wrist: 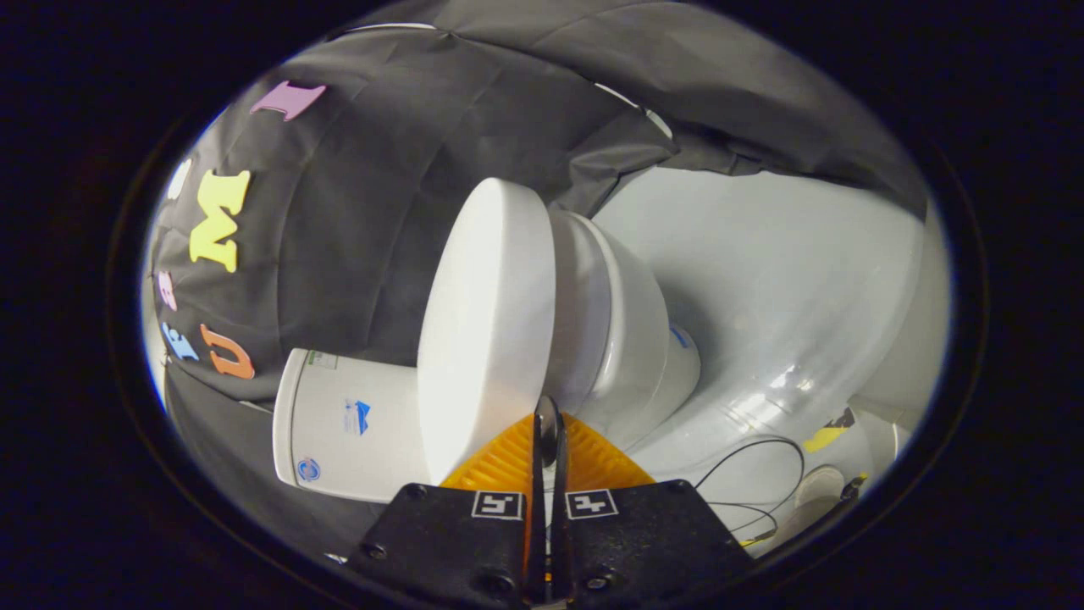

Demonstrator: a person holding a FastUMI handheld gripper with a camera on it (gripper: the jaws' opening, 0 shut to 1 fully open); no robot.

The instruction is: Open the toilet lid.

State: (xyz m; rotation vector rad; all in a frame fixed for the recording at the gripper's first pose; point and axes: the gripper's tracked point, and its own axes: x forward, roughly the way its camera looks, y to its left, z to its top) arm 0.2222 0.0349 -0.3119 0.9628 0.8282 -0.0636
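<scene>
The white toilet appears turned on its side in the gripper view. Its round lid lies against the seat, with the bowl beyond and the tank on the other side of the lid. My gripper is shut, its two fingers standing close together with only a thin slit between them. Their tips sit at the front rim of the lid, right at the seam between lid and seat. I cannot tell whether anything is pinched in the slit.
A glossy white floor spreads around the toilet's base. Thin black cables and a small yellow mark lie on it beyond the bowl. The black cloth wall hangs behind the tank.
</scene>
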